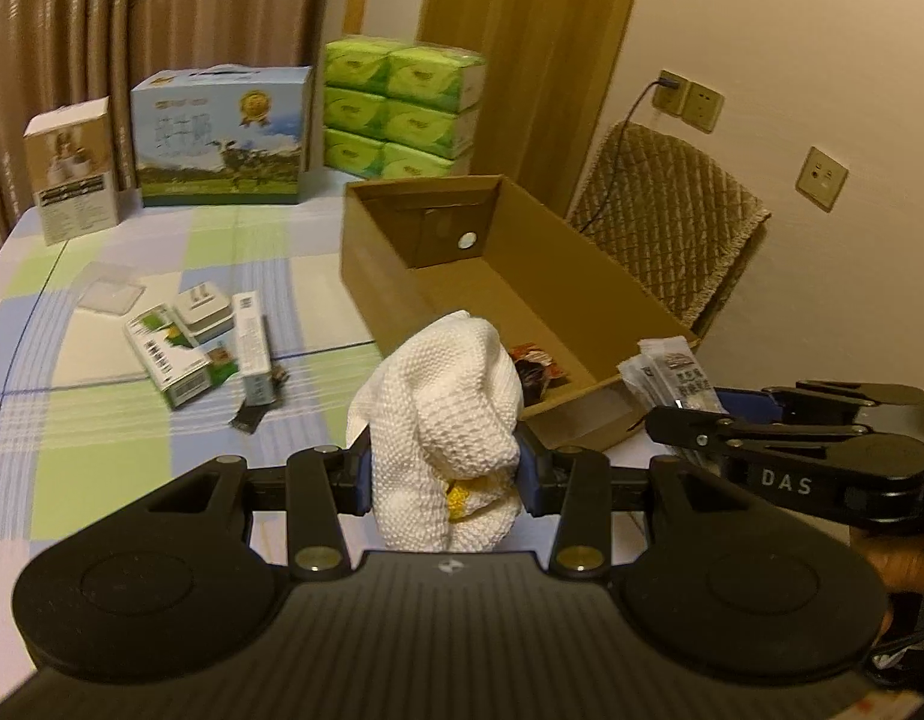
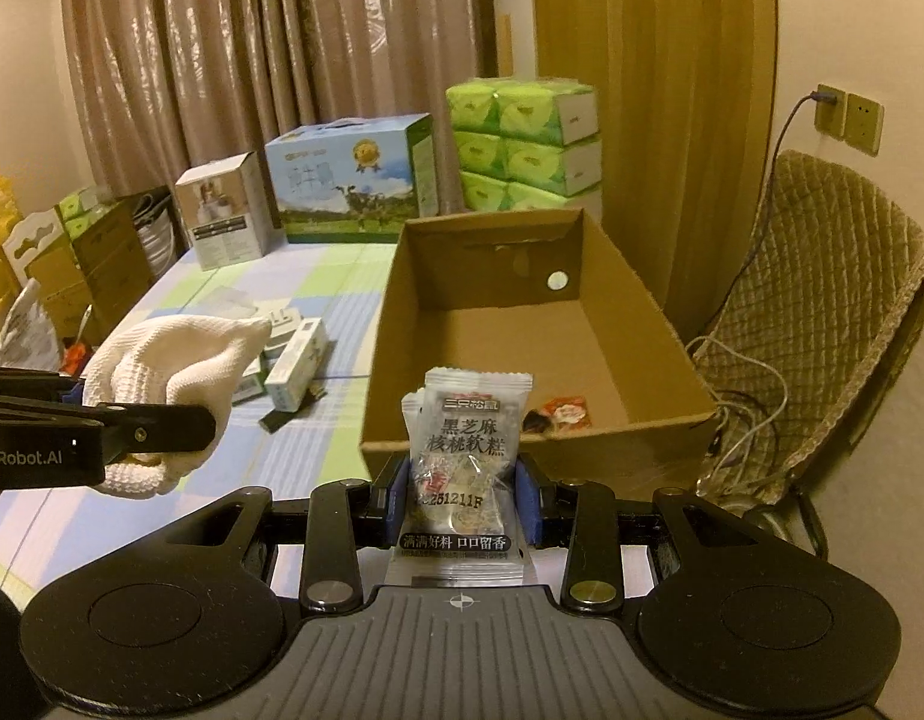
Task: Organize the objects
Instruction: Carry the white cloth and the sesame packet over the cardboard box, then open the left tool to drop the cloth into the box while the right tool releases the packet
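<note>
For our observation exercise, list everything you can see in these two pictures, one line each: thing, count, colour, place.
cardboard box: one, brown, open, on the table's right side
small wrapper: one, red and dark, inside the box
small cartons: about three, white and green, on the tablecloth
tablecloth: one, blue, green and white checks
milk carton case: one, blue, far edge
tissue packs: six, green, stacked
chair cover: one, tan, quilted
white knit glove: one, in the left gripper
snack packets: seemingly two, clear, in the right gripper
</note>
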The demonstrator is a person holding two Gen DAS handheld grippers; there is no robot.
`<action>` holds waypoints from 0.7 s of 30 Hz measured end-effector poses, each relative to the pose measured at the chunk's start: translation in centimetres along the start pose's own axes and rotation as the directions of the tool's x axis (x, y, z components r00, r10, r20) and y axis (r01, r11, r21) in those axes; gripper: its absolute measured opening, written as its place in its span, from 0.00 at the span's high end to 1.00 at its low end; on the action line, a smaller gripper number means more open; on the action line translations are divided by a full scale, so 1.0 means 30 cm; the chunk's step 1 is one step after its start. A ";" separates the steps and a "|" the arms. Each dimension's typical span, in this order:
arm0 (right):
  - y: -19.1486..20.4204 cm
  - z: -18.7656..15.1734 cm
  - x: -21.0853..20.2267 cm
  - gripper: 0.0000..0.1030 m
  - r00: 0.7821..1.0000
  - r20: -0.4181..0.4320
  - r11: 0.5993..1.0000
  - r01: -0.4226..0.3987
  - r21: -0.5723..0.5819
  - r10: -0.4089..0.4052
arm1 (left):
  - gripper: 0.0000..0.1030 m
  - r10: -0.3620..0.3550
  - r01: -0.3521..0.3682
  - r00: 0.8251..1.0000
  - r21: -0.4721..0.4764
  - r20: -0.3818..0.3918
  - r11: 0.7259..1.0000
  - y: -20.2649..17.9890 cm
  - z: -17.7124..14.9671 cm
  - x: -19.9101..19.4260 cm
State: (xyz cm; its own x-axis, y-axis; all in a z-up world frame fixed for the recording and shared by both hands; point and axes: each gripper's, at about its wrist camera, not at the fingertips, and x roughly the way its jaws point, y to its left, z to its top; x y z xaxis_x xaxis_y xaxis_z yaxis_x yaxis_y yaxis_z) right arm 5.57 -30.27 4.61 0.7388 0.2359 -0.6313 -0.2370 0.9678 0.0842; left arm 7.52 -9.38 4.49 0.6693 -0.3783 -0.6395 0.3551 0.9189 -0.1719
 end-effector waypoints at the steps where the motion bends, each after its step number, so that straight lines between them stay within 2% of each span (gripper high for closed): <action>1: -0.010 0.006 0.001 0.67 1.000 0.003 1.000 0.003 0.000 -0.003 | 0.63 -0.004 0.004 1.000 0.006 0.000 1.000 -0.010 0.008 0.006; 21: -0.235 0.194 0.155 0.67 1.000 0.012 0.999 0.028 0.046 -0.029 | 0.63 -0.054 0.056 0.998 0.069 -0.027 0.996 -0.147 0.188 0.244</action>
State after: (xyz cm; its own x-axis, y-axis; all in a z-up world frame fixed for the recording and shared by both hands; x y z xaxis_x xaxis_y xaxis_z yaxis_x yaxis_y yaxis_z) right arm 14.35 -35.47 5.57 0.7531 0.2089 -0.6238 -0.1869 0.9771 0.1016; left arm 14.55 -16.84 4.79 0.6313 -0.4243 -0.6492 0.4361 0.8864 -0.1553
